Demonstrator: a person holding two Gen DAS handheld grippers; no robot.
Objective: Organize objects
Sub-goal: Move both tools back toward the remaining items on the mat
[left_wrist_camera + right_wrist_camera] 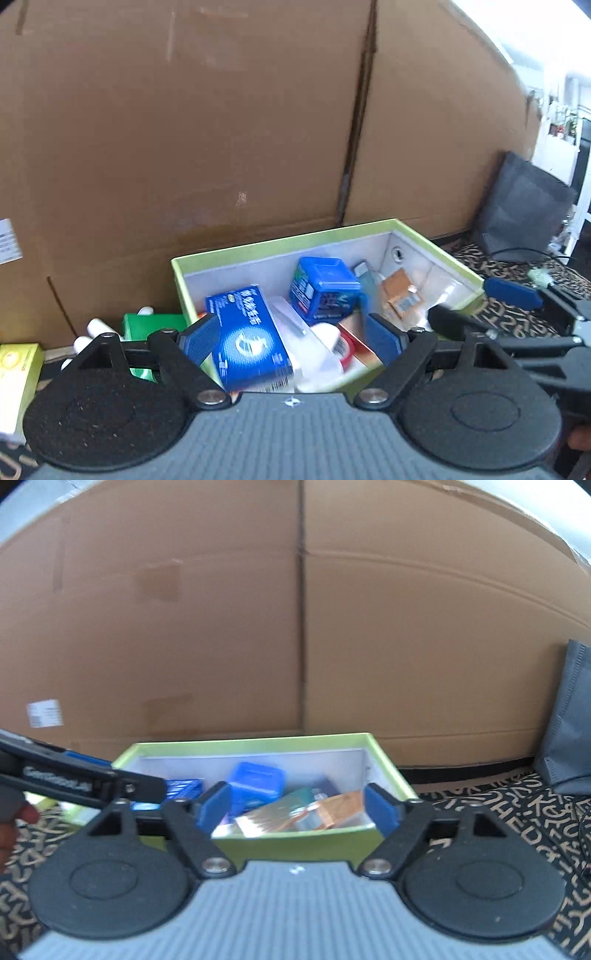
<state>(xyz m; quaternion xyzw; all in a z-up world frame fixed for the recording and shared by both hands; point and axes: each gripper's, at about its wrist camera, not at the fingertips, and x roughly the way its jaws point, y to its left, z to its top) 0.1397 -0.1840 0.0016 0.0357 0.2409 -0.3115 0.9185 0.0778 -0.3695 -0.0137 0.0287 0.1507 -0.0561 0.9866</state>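
Claws, left claw [291,338] and right claw [299,806], gape wide and empty at six o'clock of the green box [439,251], likely between placements.

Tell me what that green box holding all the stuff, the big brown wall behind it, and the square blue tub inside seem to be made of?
Green box: likely paperboard, matte lime outside, pale lining, thin straight walls.
Brown wall: corrugated cardboard, dull, with seams, creases and tape marks.
Square blue tub: apparently plastic, given its smooth moulded lid and slight sheen.
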